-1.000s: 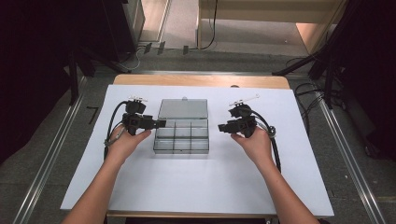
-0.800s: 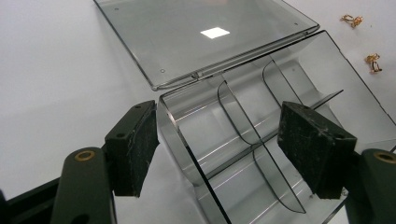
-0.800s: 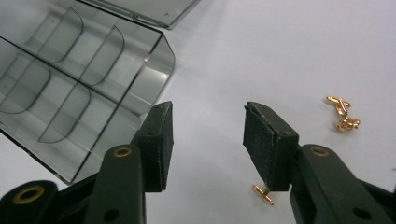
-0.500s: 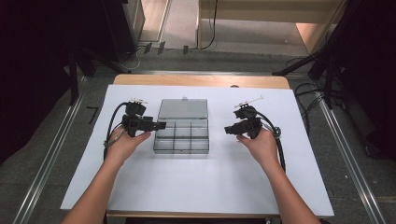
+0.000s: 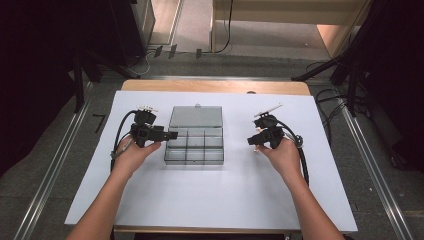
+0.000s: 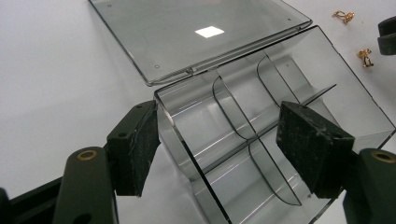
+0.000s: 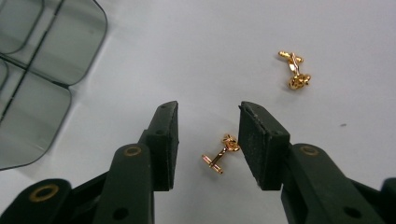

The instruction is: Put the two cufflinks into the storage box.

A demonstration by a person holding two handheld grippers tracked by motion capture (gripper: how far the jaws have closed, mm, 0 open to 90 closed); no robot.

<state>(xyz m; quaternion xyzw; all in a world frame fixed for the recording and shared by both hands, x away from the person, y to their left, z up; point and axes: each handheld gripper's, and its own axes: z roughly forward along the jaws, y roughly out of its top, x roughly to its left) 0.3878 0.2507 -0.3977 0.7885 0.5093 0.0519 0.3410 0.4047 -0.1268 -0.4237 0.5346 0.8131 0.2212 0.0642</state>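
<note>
The left gripper (image 5: 170, 134) sits at the left end of the clear compartment box (image 5: 194, 147), jaws spread wide around that box's corner, one pad (image 6: 137, 144) just beside the wall, gripping nothing. The box's lid (image 5: 196, 116) lies folded flat on the far side. Right of the box, on the white table (image 5: 215, 200), the right gripper (image 5: 249, 140) hangs with jaws partly apart astride a gold cufflink (image 7: 221, 153), not clamped on it. A second cufflink (image 7: 294, 70) lies near.
</note>
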